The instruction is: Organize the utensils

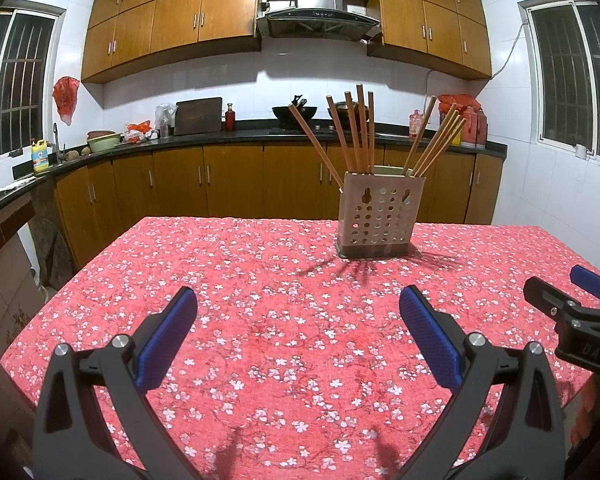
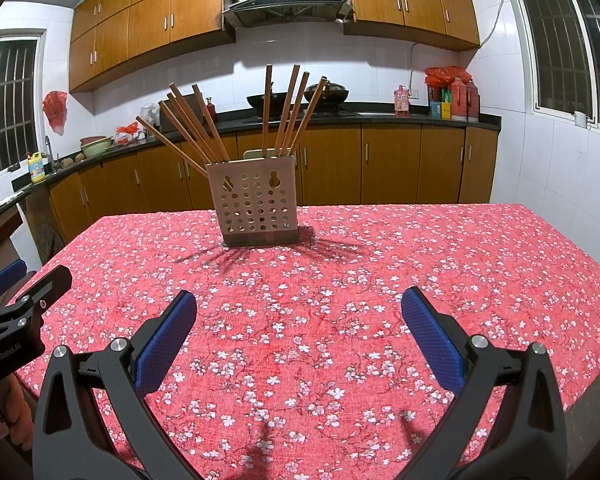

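A perforated beige utensil holder [image 1: 380, 216] stands on the far half of the table, also in the right wrist view [image 2: 256, 208]. Several wooden chopsticks [image 1: 360, 132] [image 2: 288, 112] stand in it, fanned out. My left gripper [image 1: 298, 304] is open and empty, hovering over the near part of the table, well short of the holder. My right gripper [image 2: 299, 308] is open and empty too, at the same distance. Each gripper shows at the edge of the other's view, the right one [image 1: 572, 296] and the left one [image 2: 24, 280].
The table carries a red floral tablecloth [image 1: 260, 320] [image 2: 380, 260]. Behind it runs a kitchen counter [image 1: 220, 136] with wooden cabinets, woks, bottles and a sink. Windows flank both sides. The table's left edge [image 1: 60, 292] drops to the floor.
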`<state>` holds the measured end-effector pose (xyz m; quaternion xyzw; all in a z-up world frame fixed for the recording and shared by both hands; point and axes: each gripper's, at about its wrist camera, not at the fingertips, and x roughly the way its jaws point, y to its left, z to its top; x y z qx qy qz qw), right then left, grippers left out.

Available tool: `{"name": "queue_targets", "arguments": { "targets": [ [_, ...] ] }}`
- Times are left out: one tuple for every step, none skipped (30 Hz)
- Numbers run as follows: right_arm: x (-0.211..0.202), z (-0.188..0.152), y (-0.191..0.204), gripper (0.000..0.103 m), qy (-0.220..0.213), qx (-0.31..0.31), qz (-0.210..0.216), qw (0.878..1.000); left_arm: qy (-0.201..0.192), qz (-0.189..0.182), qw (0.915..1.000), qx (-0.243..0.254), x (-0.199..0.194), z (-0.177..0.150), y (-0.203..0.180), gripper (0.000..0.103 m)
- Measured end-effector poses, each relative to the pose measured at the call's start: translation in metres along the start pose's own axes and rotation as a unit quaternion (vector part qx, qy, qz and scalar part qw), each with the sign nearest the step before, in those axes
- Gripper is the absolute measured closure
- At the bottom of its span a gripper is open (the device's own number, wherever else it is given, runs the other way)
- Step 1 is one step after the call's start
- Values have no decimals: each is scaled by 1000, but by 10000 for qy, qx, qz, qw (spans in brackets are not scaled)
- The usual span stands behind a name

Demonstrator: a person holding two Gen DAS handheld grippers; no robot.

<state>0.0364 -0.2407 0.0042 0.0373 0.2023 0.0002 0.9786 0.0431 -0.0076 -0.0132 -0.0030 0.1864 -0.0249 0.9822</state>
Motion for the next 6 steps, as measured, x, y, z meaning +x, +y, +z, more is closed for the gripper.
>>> {"name": "queue_targets", "arguments": {
  "targets": [
    [0, 0, 0, 2, 1, 0, 1, 10000, 7, -3, 10000, -8, 0, 0, 0, 4],
    [0, 0, 0, 2, 2, -1, 2, 10000, 12, -5, 10000, -13, 0, 0, 1, 4],
    [0, 0, 0, 2, 3, -1, 3, 10000, 16, -6, 10000, -19, 0, 0, 1, 4],
    [0, 0, 0, 2, 2, -2, 3, 10000, 21, -8, 10000, -22, -1, 0, 1, 4],
    [0, 0, 0, 2, 2, -3, 2, 10000, 27, -10, 10000, -24, -1, 0, 1, 4],
    [0, 0, 0, 2, 2, -2, 1, 10000, 29, -10, 10000, -24, -1, 0, 1, 4]
  ]
}}
